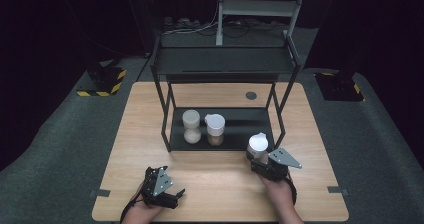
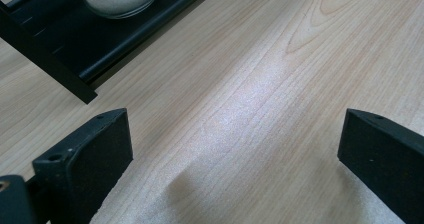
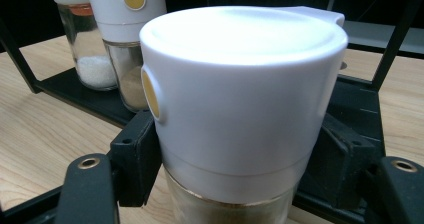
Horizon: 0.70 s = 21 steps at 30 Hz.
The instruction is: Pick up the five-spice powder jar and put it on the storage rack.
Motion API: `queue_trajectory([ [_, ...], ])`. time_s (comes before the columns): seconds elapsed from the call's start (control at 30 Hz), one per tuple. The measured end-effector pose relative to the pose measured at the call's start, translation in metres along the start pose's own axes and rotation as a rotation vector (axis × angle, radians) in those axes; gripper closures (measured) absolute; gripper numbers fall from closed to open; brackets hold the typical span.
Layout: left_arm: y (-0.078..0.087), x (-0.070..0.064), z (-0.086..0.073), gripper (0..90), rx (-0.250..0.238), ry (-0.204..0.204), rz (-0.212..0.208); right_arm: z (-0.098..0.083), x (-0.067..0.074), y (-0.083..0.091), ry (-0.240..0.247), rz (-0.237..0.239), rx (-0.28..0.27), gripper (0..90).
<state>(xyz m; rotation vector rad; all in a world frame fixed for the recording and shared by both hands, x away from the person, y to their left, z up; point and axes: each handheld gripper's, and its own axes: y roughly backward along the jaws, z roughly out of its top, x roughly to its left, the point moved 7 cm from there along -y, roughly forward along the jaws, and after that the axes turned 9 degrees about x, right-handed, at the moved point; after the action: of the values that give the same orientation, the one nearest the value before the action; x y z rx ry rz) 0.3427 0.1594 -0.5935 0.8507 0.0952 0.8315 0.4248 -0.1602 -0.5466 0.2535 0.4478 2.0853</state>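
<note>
The right gripper (image 3: 235, 159) clamps a glass jar (image 3: 240, 109) (white lid, yellow button); the left gripper (image 2: 235, 149) gapes; three jars in all.

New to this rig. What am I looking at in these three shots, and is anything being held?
No robot arm here: a person holds a two-jaw tool in each hand at a wooden table. The top picture comes from a fixed camera above. The other two come from cameras riding on each tool, looking along its black jaws. A black rack stands on the table; on its lower shelf sit a jar of white grains and a white-capped shaker. The right tool is shut on a second shaker, just in front of the rack. The left tool is open over bare wood, holding nothing.
</note>
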Motion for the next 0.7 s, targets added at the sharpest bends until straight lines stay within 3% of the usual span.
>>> queue_trajectory([
  [0.7, 0.0004, 0.0001, 0.0001, 1.3, -0.006, 0.001, -0.008, 0.0046, 0.0066, 0.0024, 0.008, -0.009, 0.021, 30.5],
])
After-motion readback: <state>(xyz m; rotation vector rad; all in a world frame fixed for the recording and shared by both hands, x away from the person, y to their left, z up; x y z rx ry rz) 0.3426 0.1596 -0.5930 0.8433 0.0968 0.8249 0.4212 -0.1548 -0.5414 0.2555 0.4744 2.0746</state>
